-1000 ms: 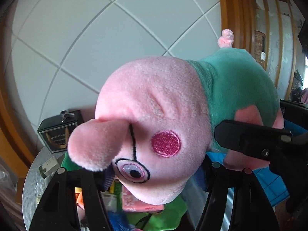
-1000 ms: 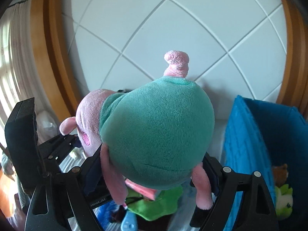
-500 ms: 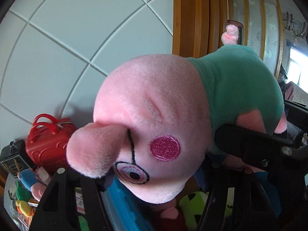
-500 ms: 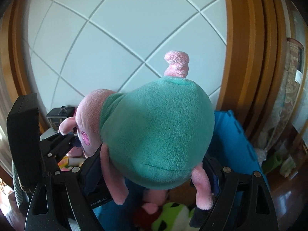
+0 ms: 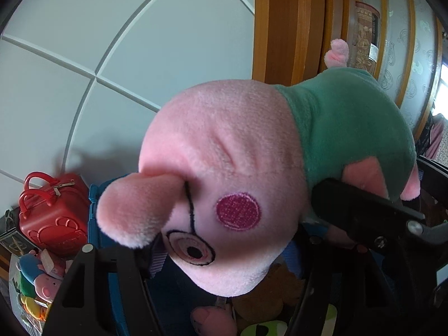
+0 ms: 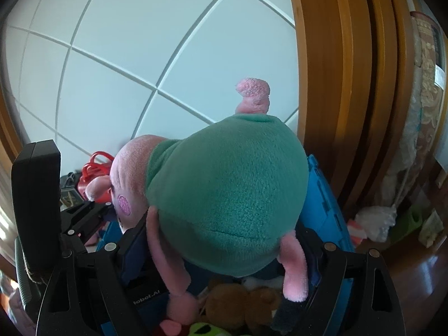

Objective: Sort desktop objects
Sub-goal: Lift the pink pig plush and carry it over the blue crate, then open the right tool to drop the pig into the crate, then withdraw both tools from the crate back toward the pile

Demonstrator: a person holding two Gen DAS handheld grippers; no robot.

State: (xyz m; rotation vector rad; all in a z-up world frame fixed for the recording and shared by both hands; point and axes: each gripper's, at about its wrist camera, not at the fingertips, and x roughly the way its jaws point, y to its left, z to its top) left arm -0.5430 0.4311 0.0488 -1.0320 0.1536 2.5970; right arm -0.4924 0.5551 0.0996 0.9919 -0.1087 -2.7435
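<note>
We hold the pink plush pig in a green shirt (image 5: 229, 184) between both claws, in the air above the blue plastic crate (image 6: 327, 212). Our left gripper (image 5: 224, 254) is closed on its head, our right gripper (image 6: 224, 254) closed on its green body near the legs. The pig's long axis runs from one claw to the other, snout down, curly tail up. Directly below lie a brown plush bear (image 6: 240, 302) and other soft toys already in the crate; a red toy handbag (image 5: 53, 212) stands outside its left wall. We judge the drop needs only lowering and letting go, since the crate sits straight beneath.
</note>
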